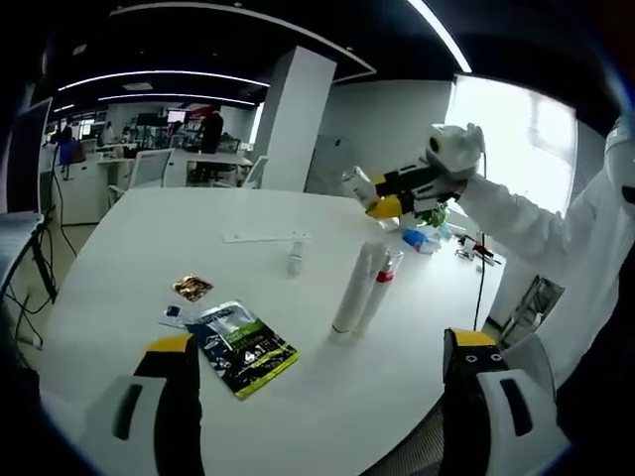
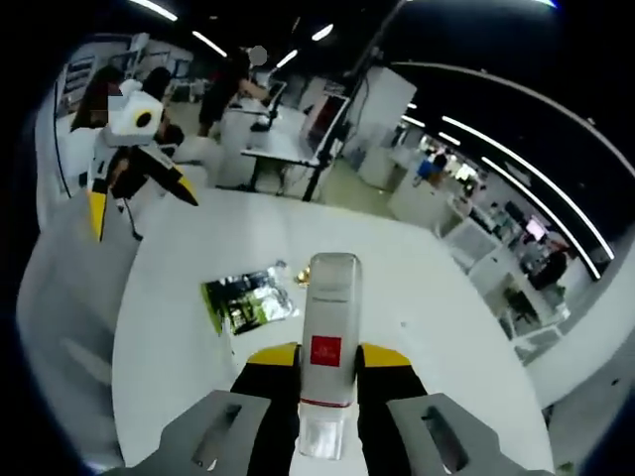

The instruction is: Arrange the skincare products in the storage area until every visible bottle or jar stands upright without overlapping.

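My right gripper (image 2: 327,355) is shut on a white bottle with a red label (image 2: 332,288), held above the white table (image 2: 446,327). In the left gripper view the same right gripper (image 1: 383,195) holds that bottle (image 1: 357,184) over the table's far right side. Below it a long white tube (image 1: 352,290) and a tube with a red band (image 1: 383,278) are side by side; I cannot tell whether they stand or lie. A small clear bottle (image 1: 296,260) is to their left. My left gripper (image 1: 317,342) is open over the near table edge, and the right gripper view shows that left gripper (image 2: 139,203) too.
A green and black packet (image 1: 243,352) and a small gold sachet (image 1: 191,288) lie near my left jaw, the packet (image 2: 248,297) also ahead of the held bottle. A flat white strip (image 1: 266,237) lies farther back. Small items (image 1: 422,238) sit at the far right. Desks and chairs stand beyond.
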Motion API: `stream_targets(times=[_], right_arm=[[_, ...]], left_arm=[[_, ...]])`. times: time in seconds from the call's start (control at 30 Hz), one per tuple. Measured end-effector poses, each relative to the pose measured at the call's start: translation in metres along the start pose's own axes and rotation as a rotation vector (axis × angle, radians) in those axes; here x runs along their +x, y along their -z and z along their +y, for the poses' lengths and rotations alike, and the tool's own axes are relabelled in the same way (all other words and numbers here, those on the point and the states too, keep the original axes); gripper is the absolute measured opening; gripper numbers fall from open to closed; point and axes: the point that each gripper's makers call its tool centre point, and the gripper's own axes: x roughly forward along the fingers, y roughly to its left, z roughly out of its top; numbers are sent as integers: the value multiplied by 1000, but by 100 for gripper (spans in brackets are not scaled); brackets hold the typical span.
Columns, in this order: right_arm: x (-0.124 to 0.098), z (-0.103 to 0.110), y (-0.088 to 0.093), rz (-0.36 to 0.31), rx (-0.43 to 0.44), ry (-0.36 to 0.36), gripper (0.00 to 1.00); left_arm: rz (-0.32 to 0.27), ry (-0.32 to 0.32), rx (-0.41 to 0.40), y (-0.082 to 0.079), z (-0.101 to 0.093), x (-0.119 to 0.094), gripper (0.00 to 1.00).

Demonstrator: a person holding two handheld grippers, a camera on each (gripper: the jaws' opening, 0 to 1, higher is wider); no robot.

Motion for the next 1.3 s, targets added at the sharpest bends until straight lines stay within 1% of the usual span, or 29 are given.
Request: stream_targets(times=[0.17,0.3,0.37,0.43,0.63,0.7,0.8,0.87,0.93,1.03,1.17,1.23,1.3], right_arm=[[-10,14,-11,-7,-29,-3,13],[-14,25,-17,-5,-68,-10,13],[-16,31,-21,-11,-60,-18,13],[-18,37,-23,-15,-74,-20,13],[-20,67,-34,-25,-104,-50,13],[-17,69,-33,-28,-109,-57,13],[-17,80,-32,-22,-121,-60,13],[-17,87,-32,-23,-114,-67,13],[-17,95,-31,-22,-116,-69,13],[-15,107,-28,-16,-116,-77,13],[-12,116,-25,-9,-129,-97,13],[-11,114,-25,-7,-138,-100,13],[-11,114,-25,-5,-140,-107,13]], left_arm=[[2,20,7,-1,-4,-2,95],[-10,28,21,-8,-7,-5,95],[-18,36,32,-11,-9,-6,94],[-18,44,38,-13,-12,-7,93],[-18,64,51,-15,-15,-8,92],[-15,73,51,-16,-17,-8,91],[-15,100,68,-17,-22,-8,90],[-14,111,72,-18,-24,-8,88],[-8,135,70,-18,-28,-7,84],[8,172,75,-15,-36,-3,82],[16,202,80,-13,-40,0,79],[19,234,70,-13,-46,2,75],[27,248,72,-12,-49,2,74]])
